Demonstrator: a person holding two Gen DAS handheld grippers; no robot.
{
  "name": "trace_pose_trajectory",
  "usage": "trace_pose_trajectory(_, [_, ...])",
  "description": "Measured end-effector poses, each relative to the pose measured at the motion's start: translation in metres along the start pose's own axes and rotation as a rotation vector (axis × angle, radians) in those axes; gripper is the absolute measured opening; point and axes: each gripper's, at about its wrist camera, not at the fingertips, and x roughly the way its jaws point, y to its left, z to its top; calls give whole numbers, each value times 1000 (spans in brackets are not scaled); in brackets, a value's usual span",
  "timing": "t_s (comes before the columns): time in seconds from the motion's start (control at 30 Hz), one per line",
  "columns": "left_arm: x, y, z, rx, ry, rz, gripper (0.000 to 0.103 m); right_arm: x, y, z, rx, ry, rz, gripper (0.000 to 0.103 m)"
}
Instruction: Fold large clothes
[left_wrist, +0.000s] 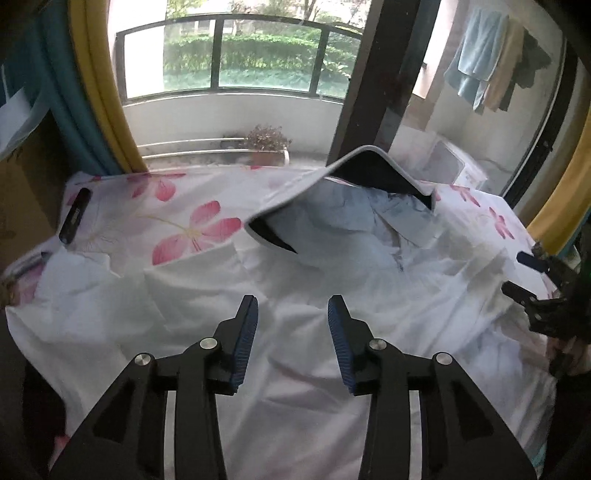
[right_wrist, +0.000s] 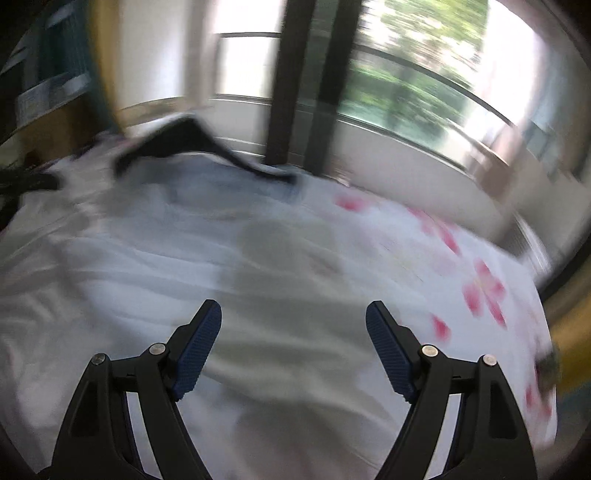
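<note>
A large white garment (left_wrist: 295, 280) lies spread and wrinkled over a bed with a pink-flowered sheet (left_wrist: 192, 221). Its dark collar (left_wrist: 369, 170), edged in white, stands up at the far side over pale blue lining. My left gripper (left_wrist: 292, 301) hovers over the middle of the cloth, open, with nothing between its blue pads. At the right edge of the left wrist view my right gripper (left_wrist: 522, 275) is over the garment's right side. The right wrist view is blurred: my right gripper (right_wrist: 293, 306) stands wide open above the white garment (right_wrist: 184, 236), empty, with the collar (right_wrist: 184, 133) far to the left.
A flat black object (left_wrist: 75, 216) lies on the sheet at the far left. Beyond the bed stand yellow and teal curtains (left_wrist: 96, 110), a dark door post (left_wrist: 369, 92) and a balcony with a potted plant (left_wrist: 267, 144). Clothes (left_wrist: 487, 62) hang at the upper right.
</note>
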Motion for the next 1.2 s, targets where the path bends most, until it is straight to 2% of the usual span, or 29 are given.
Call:
trace_pose_trajectory(0.07, [2, 9, -2, -4, -7, -15, 42, 3, 23, 15, -87, -15, 79, 77])
trace_pose_trajectory(0.13, [4, 15, -4, -9, -5, -22, 42, 16, 46, 31, -164, 3, 153, 59])
trace_pose_trajectory(0.23, [4, 23, -10, -23, -6, -45, 42, 35, 70, 43, -243, 41, 219, 45])
trace_pose_trajectory(0.33, [1, 28, -16, -28, -16, -62, 42, 51, 87, 51, -308, 77, 312, 44])
trace_pose_trajectory(0.47, [-3, 35, -20, -40, -19, -67, 42, 61, 95, 50, -348, 117, 386, 44])
trace_pose_trajectory(0.5, [-3, 37, -21, -44, -20, -68, 42, 61, 96, 50, -354, 126, 398, 39])
trace_pose_trajectory(0.53, [-4, 39, -22, -46, -23, -69, 42, 62, 98, 48, -361, 139, 405, 29])
trace_pose_trajectory(0.6, [-5, 42, -23, -49, -26, -71, 42, 64, 101, 46, -365, 160, 413, 15])
trace_pose_trajectory(0.7, [-3, 43, -23, -47, -25, -74, 42, 63, 102, 42, -378, 158, 420, 2])
trace_pose_trajectory(0.9, [-3, 44, -21, -22, -22, -72, 42, 43, 94, 52, -361, 82, 381, 1])
trace_pose_trajectory(1.07, [2, 41, -16, 12, -18, -78, 42, 36, 72, 72, -300, 8, 309, 1])
trace_pose_trajectory(1.17, [6, 35, -15, 42, -20, -90, 54, 50, 56, 78, -231, 8, 267, 1])
trace_pose_trajectory(1.2, [9, 31, -14, 57, -17, -95, 54, 56, 53, 79, -207, 11, 253, 1])
